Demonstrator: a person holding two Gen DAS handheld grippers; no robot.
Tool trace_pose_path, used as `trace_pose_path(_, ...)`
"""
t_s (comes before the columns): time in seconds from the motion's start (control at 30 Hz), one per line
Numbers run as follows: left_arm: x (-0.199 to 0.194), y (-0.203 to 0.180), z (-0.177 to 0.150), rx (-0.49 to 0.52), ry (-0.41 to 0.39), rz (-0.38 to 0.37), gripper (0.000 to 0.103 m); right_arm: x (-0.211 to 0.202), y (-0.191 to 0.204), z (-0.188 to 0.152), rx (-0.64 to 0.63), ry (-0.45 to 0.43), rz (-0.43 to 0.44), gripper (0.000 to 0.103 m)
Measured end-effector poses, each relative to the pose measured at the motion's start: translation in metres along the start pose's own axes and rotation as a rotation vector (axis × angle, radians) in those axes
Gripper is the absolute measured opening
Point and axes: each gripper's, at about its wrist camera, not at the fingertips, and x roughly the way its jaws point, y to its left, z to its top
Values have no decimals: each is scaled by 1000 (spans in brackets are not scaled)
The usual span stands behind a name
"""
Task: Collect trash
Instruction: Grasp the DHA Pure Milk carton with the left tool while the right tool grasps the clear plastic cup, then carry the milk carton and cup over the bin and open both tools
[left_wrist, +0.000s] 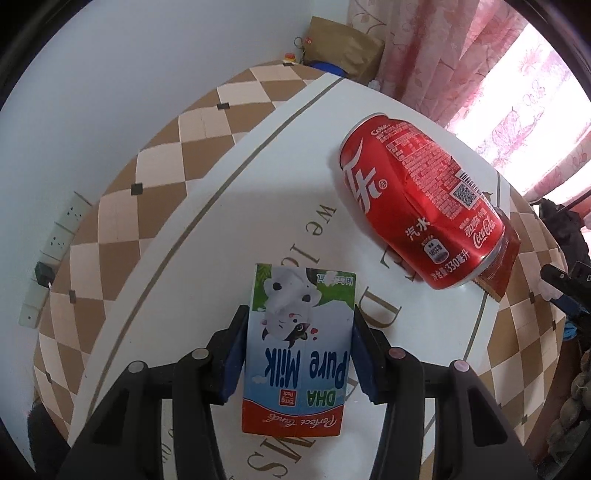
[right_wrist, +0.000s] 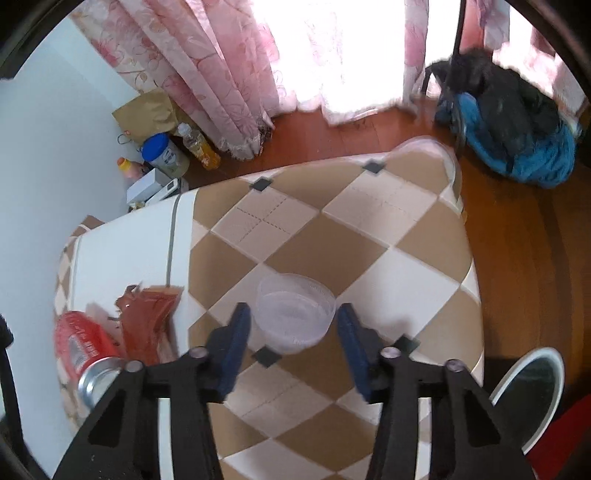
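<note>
**Milk carton pinched, cup between spread fingers**

L gripper (left_wrist: 299, 347): blue pads pressed on both sides of the milk carton (left_wrist: 300, 350), pinching it over the white part of the table (left_wrist: 229, 206). Dented red cola can (left_wrist: 424, 203) lies on its side near the carton, not touching, w/ a red wrapper (left_wrist: 506, 266) under its far end.

R gripper (right_wrist: 293, 328): fingers spread, clear plastic cup (right_wrist: 295, 314) on its side between the tips, on the checkered cloth (right_wrist: 369, 236). Can't tell if pads touch it.
</note>
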Motion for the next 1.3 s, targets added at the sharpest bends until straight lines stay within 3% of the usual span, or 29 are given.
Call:
trace_pose_path(0.27,-25,-12,-12,58,-44,-30,46,-43,1,-25,-58,-84,18,44)
trace_pose_path(0.67,-155,-33,-71,270,-218,-145,46,-173,-47,-136,-18,-257,87,44)
trace_pose_path(0.97,-256,-124,-131,495,-320,-300,46,-266,-133,-205,98,-324,87,44)
trace_pose_path(1.1,-279,-177,-160,605,-331,-363,46,-303,-185,-223,172,-362,62,44)
trace_pose_path(1.3,-278,-246,-200,726,-298,-424,46,-334,-264,-243,270,-390,-1,44)
